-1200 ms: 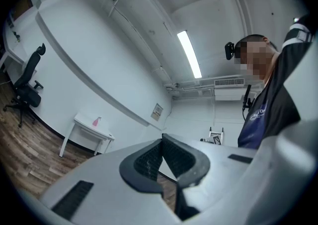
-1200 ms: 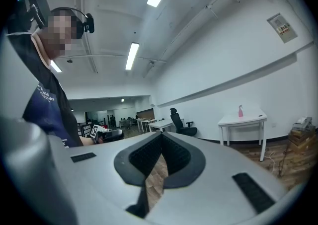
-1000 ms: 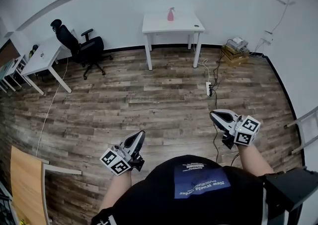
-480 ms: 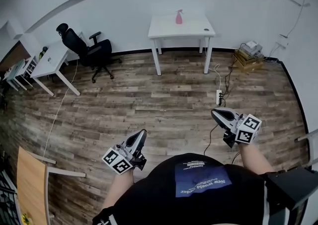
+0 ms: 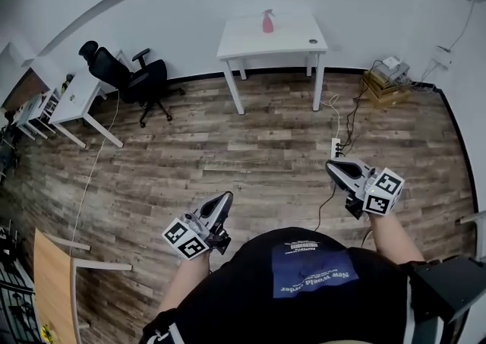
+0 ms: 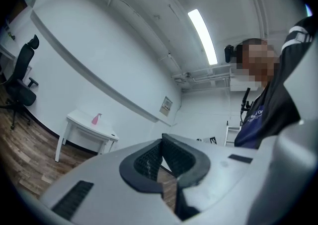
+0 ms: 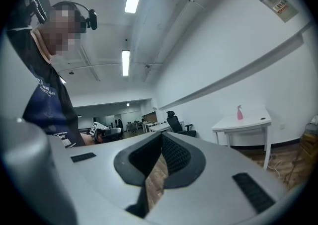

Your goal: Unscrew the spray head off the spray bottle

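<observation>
Far across the wood floor [image 5: 228, 153], on the white table [image 5: 292, 40] by the wall, the pink spray bottle [image 5: 267, 21] stands upright. Its spray head looks to be on, though it is small in every view. It is well apart from both grippers. Left gripper [image 5: 226, 198]: jaws together, pads meeting at the tips, nothing between them, touching nothing; it sits low in front of the person's torso. Right gripper [image 5: 332, 166]: jaws together too, empty, out at the person's right above the floor, near a power strip [image 5: 335, 147]. A black office chair [image 5: 125, 73] stands left of the table.
</observation>
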The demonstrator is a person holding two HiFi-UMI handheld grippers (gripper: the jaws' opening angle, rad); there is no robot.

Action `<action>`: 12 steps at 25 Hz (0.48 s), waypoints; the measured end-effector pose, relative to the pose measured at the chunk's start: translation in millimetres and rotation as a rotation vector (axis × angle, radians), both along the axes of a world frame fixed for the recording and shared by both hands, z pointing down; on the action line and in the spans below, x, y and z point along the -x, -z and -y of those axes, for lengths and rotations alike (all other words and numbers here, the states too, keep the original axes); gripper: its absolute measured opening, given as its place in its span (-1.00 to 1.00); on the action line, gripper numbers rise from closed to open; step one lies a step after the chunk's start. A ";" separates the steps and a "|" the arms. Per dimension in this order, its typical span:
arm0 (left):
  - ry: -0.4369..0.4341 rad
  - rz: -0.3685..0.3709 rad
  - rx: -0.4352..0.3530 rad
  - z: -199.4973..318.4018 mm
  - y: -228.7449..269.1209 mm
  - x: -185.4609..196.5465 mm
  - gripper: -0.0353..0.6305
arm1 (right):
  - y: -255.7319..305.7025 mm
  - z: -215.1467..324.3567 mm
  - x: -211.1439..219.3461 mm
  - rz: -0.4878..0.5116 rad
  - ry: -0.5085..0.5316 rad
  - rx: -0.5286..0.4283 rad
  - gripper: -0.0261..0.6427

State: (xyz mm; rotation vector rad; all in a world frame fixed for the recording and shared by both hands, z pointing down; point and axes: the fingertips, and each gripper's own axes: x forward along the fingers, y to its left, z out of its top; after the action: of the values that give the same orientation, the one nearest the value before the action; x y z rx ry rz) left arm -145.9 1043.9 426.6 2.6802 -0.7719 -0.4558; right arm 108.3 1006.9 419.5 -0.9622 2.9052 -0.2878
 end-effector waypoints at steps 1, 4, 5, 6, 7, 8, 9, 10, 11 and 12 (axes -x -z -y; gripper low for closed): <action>-0.003 0.006 0.007 8.4 -1.0 -6.2 -0.89 | -2.7 6.3 -7.6 0.004 -0.006 0.006 -0.93; -0.015 0.011 0.019 34.5 -1.1 -21.1 -0.89 | -10.6 25.2 -29.7 0.008 -0.035 0.024 -0.93; -0.025 0.010 0.022 43.4 -1.1 -25.7 -0.89 | -12.7 32.0 -35.9 0.012 -0.050 0.032 -0.93; -0.038 0.009 0.024 52.4 -0.9 -29.9 -0.89 | -14.2 38.8 -40.7 0.016 -0.065 0.040 -0.93; -0.053 0.007 0.025 61.7 -0.8 -33.2 -0.89 | -15.2 45.8 -43.6 0.016 -0.080 0.047 -0.93; -0.068 0.006 0.023 71.4 -0.9 -35.0 -0.89 | -15.7 53.1 -44.5 0.011 -0.092 0.051 -0.93; -0.081 0.004 0.019 81.9 -1.3 -35.2 -0.89 | -15.6 61.1 -43.8 0.003 -0.103 0.052 -0.93; -0.091 0.000 0.015 93.3 -1.8 -33.9 -0.89 | -14.6 69.8 -42.1 -0.007 -0.112 0.050 -0.93; -0.099 -0.007 0.011 105.6 -2.5 -31.3 -0.89 | -12.8 79.0 -39.8 -0.018 -0.120 0.045 -0.93; -0.107 -0.015 0.008 118.8 -3.1 -27.8 -0.89 | -10.3 88.5 -37.4 -0.029 -0.131 0.038 -0.93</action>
State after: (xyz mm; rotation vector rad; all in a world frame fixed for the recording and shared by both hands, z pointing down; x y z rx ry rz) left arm -118.2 925.1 429.8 2.6917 -0.6204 -0.4454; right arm 145.7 918.3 429.8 -1.1659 2.8556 -0.3243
